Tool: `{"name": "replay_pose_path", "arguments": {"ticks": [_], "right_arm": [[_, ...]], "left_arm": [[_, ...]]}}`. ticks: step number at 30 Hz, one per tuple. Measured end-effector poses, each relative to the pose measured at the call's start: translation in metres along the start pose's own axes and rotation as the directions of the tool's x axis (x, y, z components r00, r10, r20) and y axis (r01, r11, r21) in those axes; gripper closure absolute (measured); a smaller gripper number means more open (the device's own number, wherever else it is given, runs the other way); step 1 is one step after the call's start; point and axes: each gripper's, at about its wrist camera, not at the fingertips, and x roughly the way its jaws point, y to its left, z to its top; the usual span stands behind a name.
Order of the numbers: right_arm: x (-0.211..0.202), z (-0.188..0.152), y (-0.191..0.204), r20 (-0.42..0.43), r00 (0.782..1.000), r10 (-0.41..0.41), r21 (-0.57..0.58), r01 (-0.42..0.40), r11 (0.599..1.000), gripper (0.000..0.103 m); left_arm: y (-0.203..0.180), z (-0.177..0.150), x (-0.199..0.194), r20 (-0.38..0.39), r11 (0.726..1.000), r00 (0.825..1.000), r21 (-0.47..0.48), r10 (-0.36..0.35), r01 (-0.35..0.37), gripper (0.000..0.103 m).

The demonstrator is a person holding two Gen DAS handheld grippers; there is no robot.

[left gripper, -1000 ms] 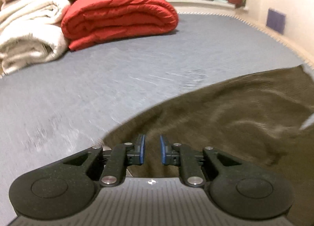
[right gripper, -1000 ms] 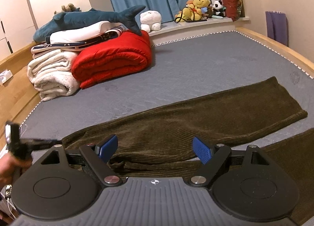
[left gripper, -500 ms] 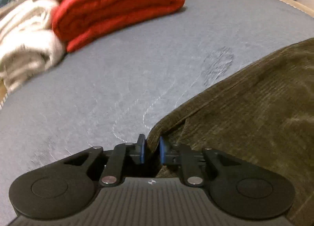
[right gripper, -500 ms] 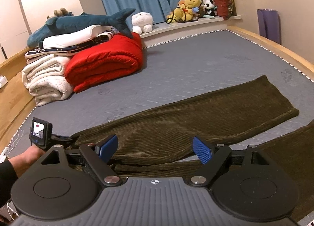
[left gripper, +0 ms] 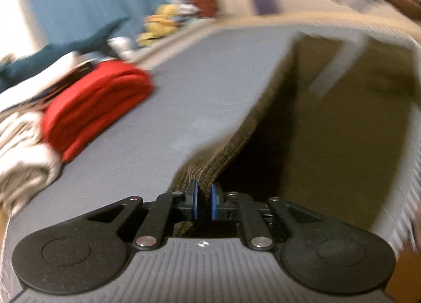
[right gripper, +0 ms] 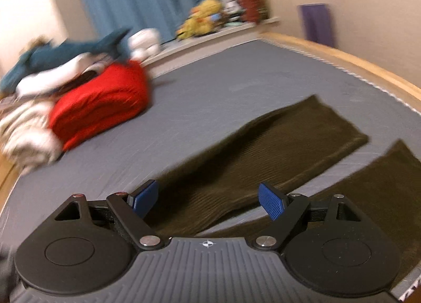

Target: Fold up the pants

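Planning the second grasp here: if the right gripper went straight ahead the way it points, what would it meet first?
Probably the brown corduroy pants: the open right gripper points at the nearer stretch of the pant leg lying on the grey mattress. Motion blur makes depth uncertain.

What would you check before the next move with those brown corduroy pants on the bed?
1. Left gripper clamped on the brown corduroy pants: ok, fabric sits between the blue pads.
2. Pinched edge raised off the grey mattress: ok.
3. Right gripper ready: ok, open and holding nothing.
4. Both pant legs flat: ok for the far leg; the near leg is only partly in view.
5. Red folded blanket apart from the pants: ok.
6. Grip depth: cannot tell, picture blurred.
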Motion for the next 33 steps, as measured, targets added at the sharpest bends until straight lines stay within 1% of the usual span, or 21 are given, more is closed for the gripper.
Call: {"name": "replay_pose_path", "arguments": {"ticks": [2, 3, 5, 6, 7, 8, 10, 12, 14, 15, 18, 19, 21, 24, 26, 28, 32, 33], "right_arm": [[0.000, 0.007, -0.023, 0.033, 0.998, -0.056, 0.067, 0.054, 0.996, 0.018], [0.002, 0.009, -0.033, 0.041, 0.995, -0.087, 0.100, 0.082, 0.992, 0.018], [0.008, 0.010, -0.059, 0.041, 0.989, -0.144, 0.180, 0.134, 0.974, 0.018], [0.013, 0.009, -0.071, 0.033, 0.986, -0.163, 0.223, 0.152, 0.963, 0.018], [0.019, 0.007, -0.083, 0.022, 0.984, -0.177, 0.265, 0.165, 0.950, 0.018], [0.024, 0.003, -0.095, 0.013, 0.983, -0.184, 0.304, 0.172, 0.937, 0.019], [0.035, 0.000, -0.116, 0.005, 0.982, -0.187, 0.378, 0.171, 0.910, 0.025], [0.049, -0.003, -0.134, 0.012, 0.986, -0.168, 0.436, 0.146, 0.888, 0.049], [0.063, -0.004, -0.146, 0.012, 0.990, -0.141, 0.469, 0.119, 0.875, 0.062], [0.071, -0.006, -0.153, 0.009, 0.992, -0.126, 0.487, 0.106, 0.867, 0.063], [0.101, -0.006, -0.164, -0.003, 0.997, -0.082, 0.527, 0.071, 0.847, 0.063], [0.110, -0.004, -0.166, -0.009, 0.997, -0.074, 0.531, 0.067, 0.844, 0.063], [0.130, -0.003, -0.168, -0.033, 0.999, -0.043, 0.535, 0.053, 0.843, 0.063], [0.157, -0.005, -0.170, -0.071, 0.997, -0.035, 0.552, 0.069, 0.831, 0.063], [0.171, -0.008, -0.172, -0.111, 0.994, -0.013, 0.563, 0.074, 0.823, 0.062], [0.181, -0.013, -0.172, -0.143, 0.989, -0.019, 0.576, 0.099, 0.812, 0.062], [0.192, -0.016, -0.168, -0.168, 0.985, -0.040, 0.556, 0.128, 0.821, 0.062], [0.194, -0.016, -0.166, -0.169, 0.985, -0.037, 0.552, 0.126, 0.824, 0.065]], "left_arm": [[-0.027, -0.027, -0.010, -0.034, 0.989, 0.998, 0.132, -0.055, 0.059, 0.093], [-0.037, -0.043, -0.007, -0.066, 0.983, 0.995, 0.162, -0.080, 0.090, 0.093], [-0.044, -0.071, 0.007, -0.142, 0.972, 0.982, 0.185, -0.122, 0.148, 0.093], [-0.049, -0.076, 0.010, -0.157, 0.962, 0.980, 0.223, -0.125, 0.158, 0.093], [-0.049, -0.076, 0.010, -0.148, 0.959, 0.981, 0.237, -0.123, 0.156, 0.093], [-0.044, -0.073, 0.011, -0.138, 0.966, 0.982, 0.209, -0.126, 0.154, 0.093], [-0.030, -0.067, 0.014, -0.126, 0.979, 0.982, 0.133, -0.140, 0.157, 0.093], [-0.020, -0.063, 0.016, -0.115, 0.985, 0.985, 0.103, -0.128, 0.140, 0.093], [-0.013, -0.060, 0.017, -0.106, 0.987, 0.987, 0.089, -0.123, 0.133, 0.093], [-0.012, -0.058, 0.018, -0.105, 0.988, 0.987, 0.084, -0.124, 0.133, 0.093], [-0.014, -0.055, 0.020, -0.112, 0.986, 0.985, 0.086, -0.131, 0.141, 0.092], [-0.015, -0.050, 0.018, -0.114, 0.986, 0.984, 0.085, -0.134, 0.144, 0.092], [-0.012, -0.051, 0.018, -0.116, 0.985, 0.983, 0.078, -0.144, 0.154, 0.092], [-0.010, -0.055, 0.020, -0.118, 0.983, 0.980, 0.072, -0.160, 0.169, 0.092], [-0.009, -0.057, 0.020, -0.110, 0.982, 0.980, 0.070, -0.166, 0.174, 0.092], [-0.006, -0.058, 0.020, -0.106, 0.982, 0.979, 0.057, -0.174, 0.180, 0.092], [0.001, -0.057, 0.018, -0.096, 0.982, 0.978, 0.020, -0.185, 0.188, 0.092], [0.003, -0.056, 0.018, -0.095, 0.982, 0.978, 0.013, -0.186, 0.188, 0.092]]}}
